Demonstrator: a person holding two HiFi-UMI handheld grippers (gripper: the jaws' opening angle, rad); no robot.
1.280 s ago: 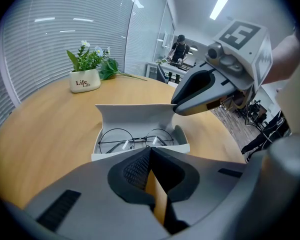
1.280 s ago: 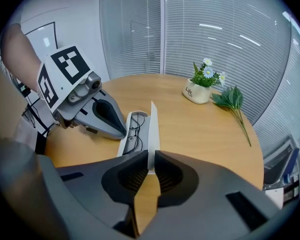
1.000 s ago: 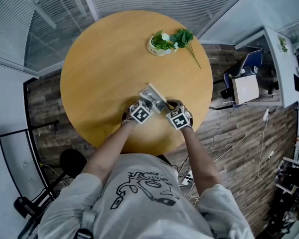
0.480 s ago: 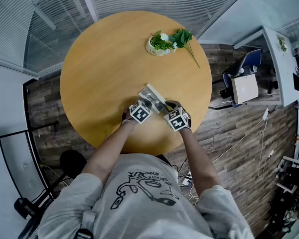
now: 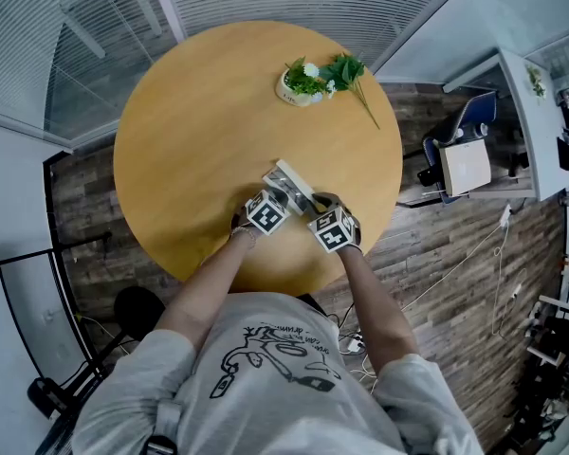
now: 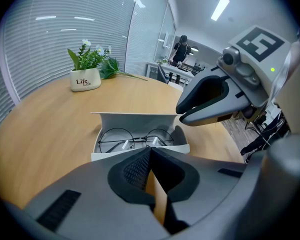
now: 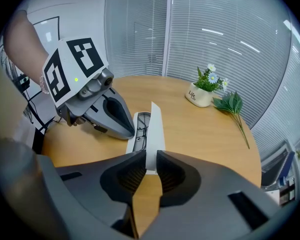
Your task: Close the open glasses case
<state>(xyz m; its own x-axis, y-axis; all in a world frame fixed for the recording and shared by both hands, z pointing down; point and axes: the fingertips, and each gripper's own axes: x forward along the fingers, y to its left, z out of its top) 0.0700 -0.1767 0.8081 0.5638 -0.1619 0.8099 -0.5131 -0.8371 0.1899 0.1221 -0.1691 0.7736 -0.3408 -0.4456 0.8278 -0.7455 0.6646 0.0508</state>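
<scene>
Open case (image 5: pixel 292 185) sits on the bench (image 5: pixel 190 131) near its 6 o'clock edge, glasses (image 6: pixel 135 139) inside. Right gripper (image 7: pixel 151 156): jaws clenched on the near end of the upright lid (image 7: pixel 154 126), which runs 12–6. Left gripper (image 6: pixel 150 151): jaws pressed together, empty; case at 12, long axis 9–3. The lid likely folds toward 9.

The small white pot (image 6: pixel 85 79) holding the plant (image 6: pixel 90 56), near the far edge of the desk (image 6: pixel 40 129), carries the word "Life" printed twice in dark letters, one line above the other. In the right gripper view the pot's (image 7: pixel 199 96) print is too small to read.
</scene>
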